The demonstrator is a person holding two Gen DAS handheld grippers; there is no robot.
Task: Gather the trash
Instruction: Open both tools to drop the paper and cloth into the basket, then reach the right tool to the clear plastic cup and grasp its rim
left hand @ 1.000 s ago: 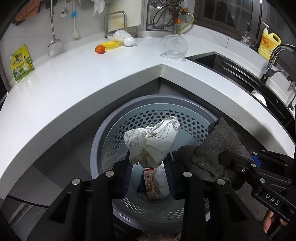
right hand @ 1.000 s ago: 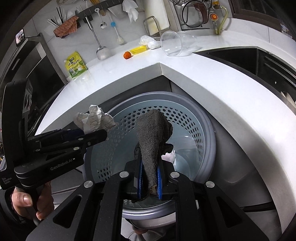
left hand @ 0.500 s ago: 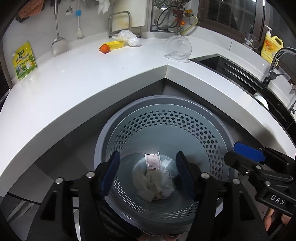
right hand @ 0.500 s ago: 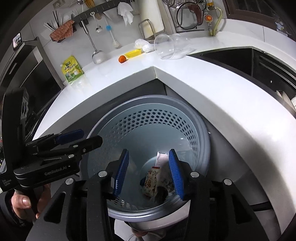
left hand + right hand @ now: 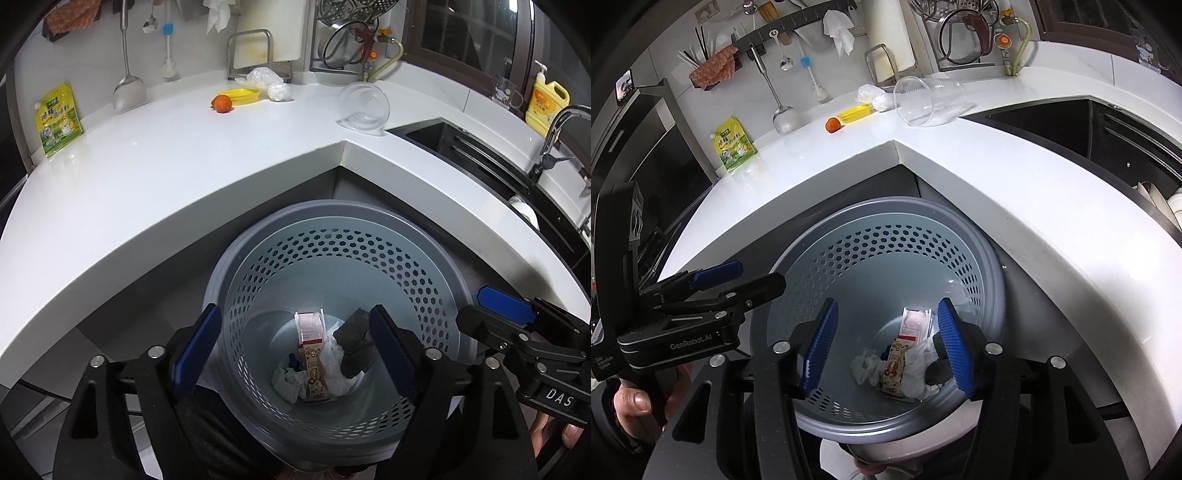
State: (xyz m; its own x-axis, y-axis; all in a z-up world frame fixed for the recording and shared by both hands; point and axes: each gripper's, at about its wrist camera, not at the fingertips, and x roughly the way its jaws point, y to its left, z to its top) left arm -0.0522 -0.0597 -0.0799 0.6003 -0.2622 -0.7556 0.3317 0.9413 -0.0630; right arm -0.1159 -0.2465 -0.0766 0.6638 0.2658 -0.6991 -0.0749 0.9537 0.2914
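While the trash (image 5: 317, 365) lies at the bottom of the perforated bin (image 5: 332, 236), both tongs, left (image 5: 295, 343) and right (image 5: 886, 350), hover above it, widening with nothing between them. Only the right view shows a hand (image 5: 631, 406); only the left shows the yellow soap bottle (image 5: 546, 105) on the counter (image 5: 147, 192).

From my left camera, the dark cloth (image 5: 356, 345) in the bin (image 5: 436, 280) is partly behind my own right finger. The sink (image 5: 480, 155) runs off the frame's right edge. From the right camera I can't read the snack wrapper (image 5: 894, 371), and the hand (image 5: 631, 404) holding my left gripper (image 5: 738, 280) is cut off at the edge.
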